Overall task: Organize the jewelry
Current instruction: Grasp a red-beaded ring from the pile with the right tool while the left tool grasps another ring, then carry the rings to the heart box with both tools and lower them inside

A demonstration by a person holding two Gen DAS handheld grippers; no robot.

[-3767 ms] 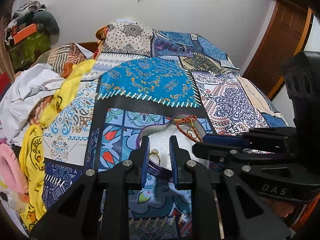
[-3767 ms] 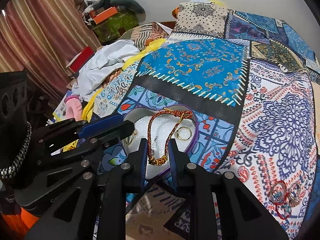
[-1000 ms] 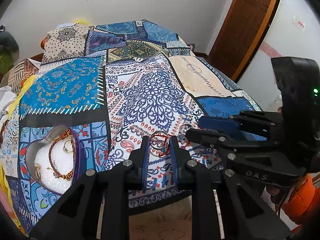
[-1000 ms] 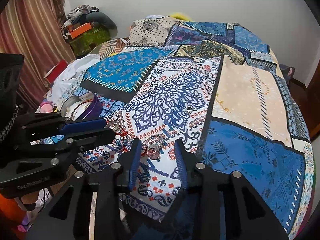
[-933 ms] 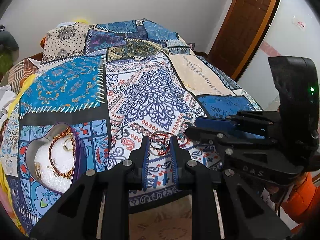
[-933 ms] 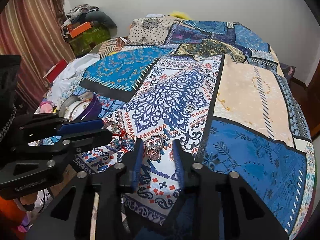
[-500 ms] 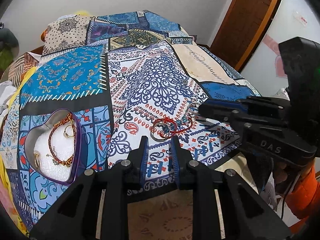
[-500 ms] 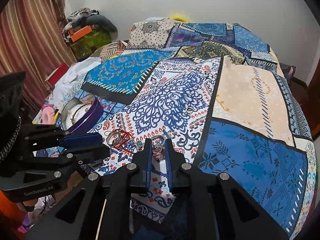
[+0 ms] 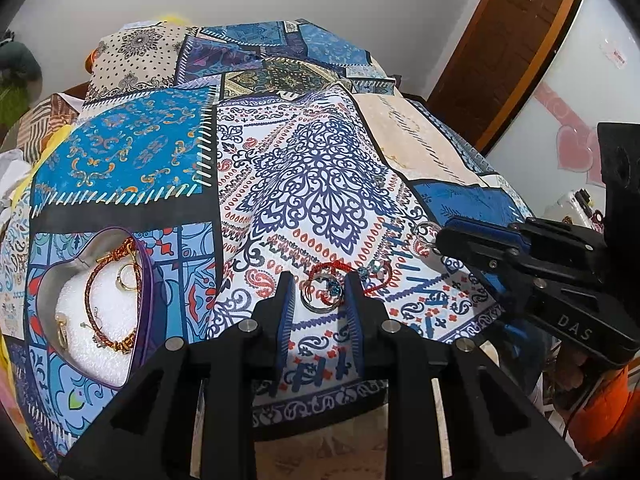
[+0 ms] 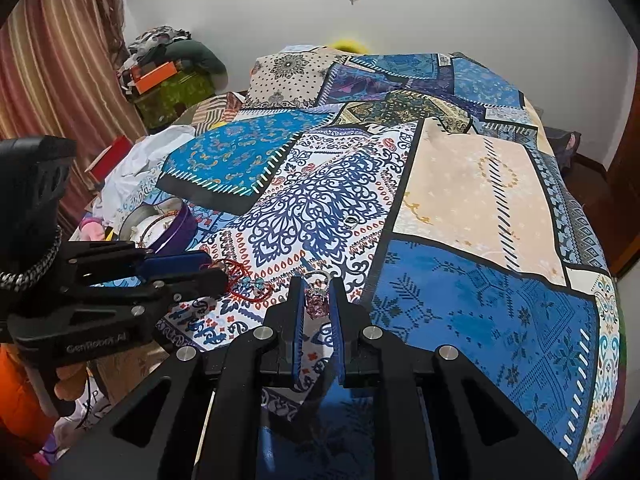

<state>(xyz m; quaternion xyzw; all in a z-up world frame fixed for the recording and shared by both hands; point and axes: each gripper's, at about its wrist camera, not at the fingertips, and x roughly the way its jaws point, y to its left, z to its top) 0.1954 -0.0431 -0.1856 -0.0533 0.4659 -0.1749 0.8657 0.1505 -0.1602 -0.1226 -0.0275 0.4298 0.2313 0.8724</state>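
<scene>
My right gripper point(image 10: 317, 300) is shut on a silver ring with purple stones point(image 10: 317, 302), just above the patchwork bedspread point(image 10: 472, 200). In the left wrist view that ring point(image 9: 425, 236) shows at the right gripper's tip point(image 9: 438, 240). My left gripper point(image 9: 320, 300) has its jaws apart. A silver ring with a blue stone point(image 9: 320, 298) and a red cord bracelet point(image 9: 340, 270) lie on the cloth between its tips, not pinched. A heart-shaped tin point(image 9: 150, 280) at the left holds a braided bracelet point(image 9: 94, 280) and gold rings on white foam.
One more small ring point(image 10: 351, 222) lies farther up the bedspread. Blue bead pieces point(image 10: 254, 282) sit by the red cord near my left gripper point(image 10: 218, 270). Clothes point(image 10: 132, 168) are piled at the bed's left side. A wooden door point(image 9: 508, 40) stands at the right.
The right jaws have closed on the purple-stone ring that lay between them. The left jaws have widened slightly, with the blue-stone ring and red cord lying on the cloth at their tips.
</scene>
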